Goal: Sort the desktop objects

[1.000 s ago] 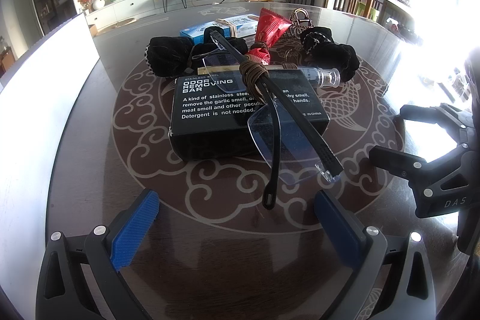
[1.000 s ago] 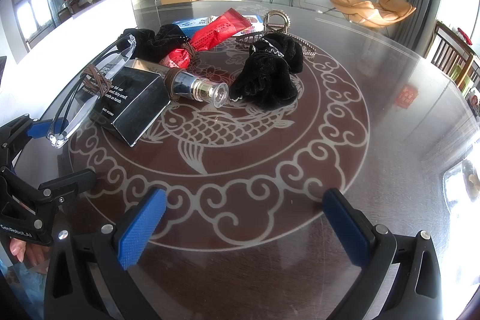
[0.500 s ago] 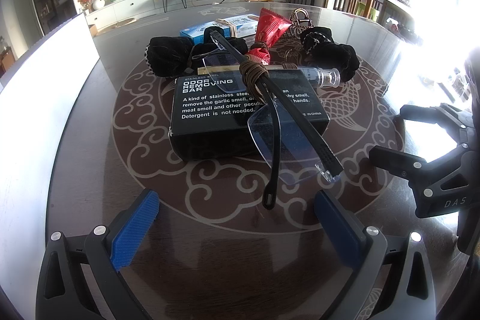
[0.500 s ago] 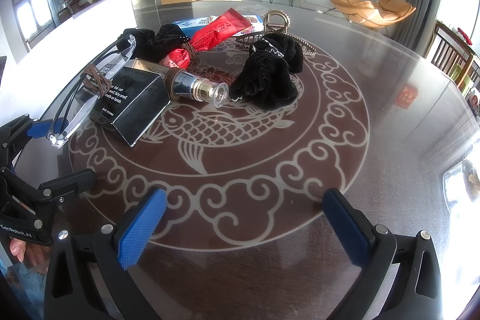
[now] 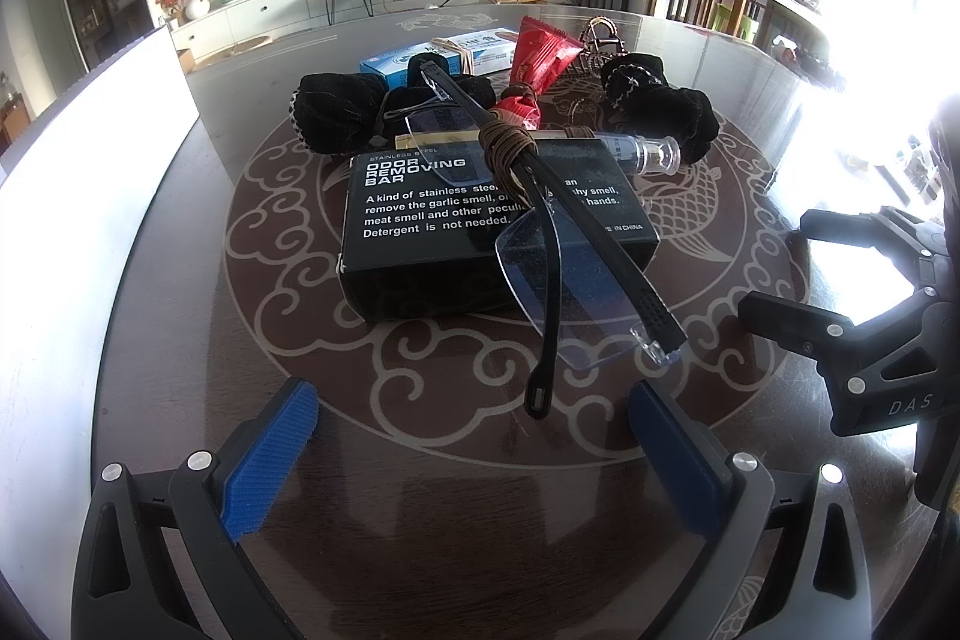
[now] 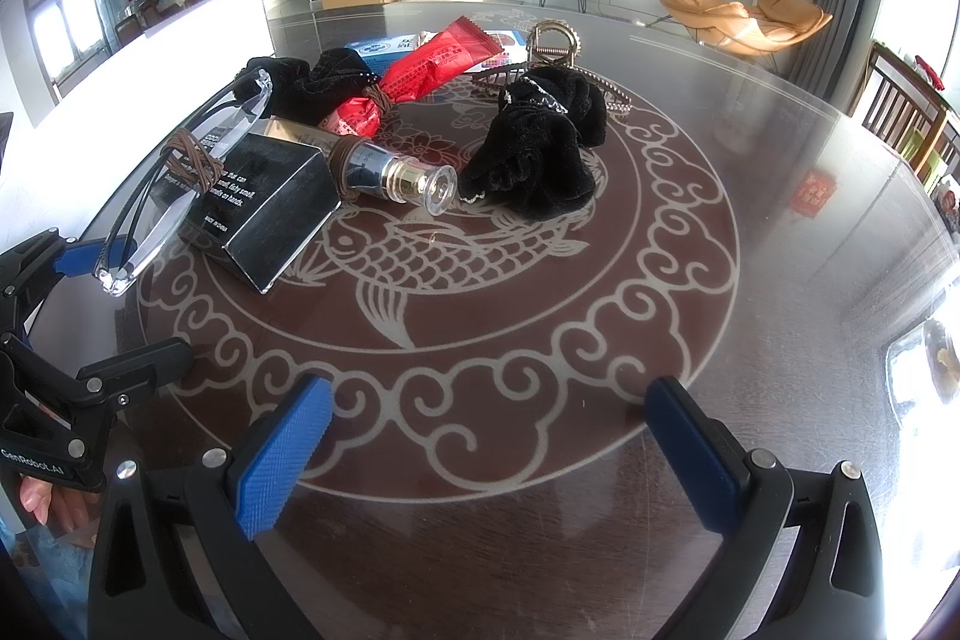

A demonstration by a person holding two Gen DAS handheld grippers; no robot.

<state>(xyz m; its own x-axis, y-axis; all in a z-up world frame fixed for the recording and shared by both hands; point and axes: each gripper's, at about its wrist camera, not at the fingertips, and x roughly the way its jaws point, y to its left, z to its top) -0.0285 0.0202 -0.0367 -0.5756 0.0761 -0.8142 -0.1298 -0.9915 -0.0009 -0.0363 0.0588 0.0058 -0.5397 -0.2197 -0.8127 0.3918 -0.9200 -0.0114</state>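
Observation:
A black "odor removing bar" box lies on the round table. Folded glasses, wound with a brown hair tie, rest across it. Behind lie a clear-capped bottle, a red packet, black velvet scrunchies, a hair claw and a blue box. My left gripper is open just before the glasses' temple tip. My right gripper is open over bare table, well short of the objects.
The glass-topped table has a fish and cloud pattern. A white panel stands along its left side. Each gripper shows in the other's view: the right gripper at the right edge, the left gripper at lower left.

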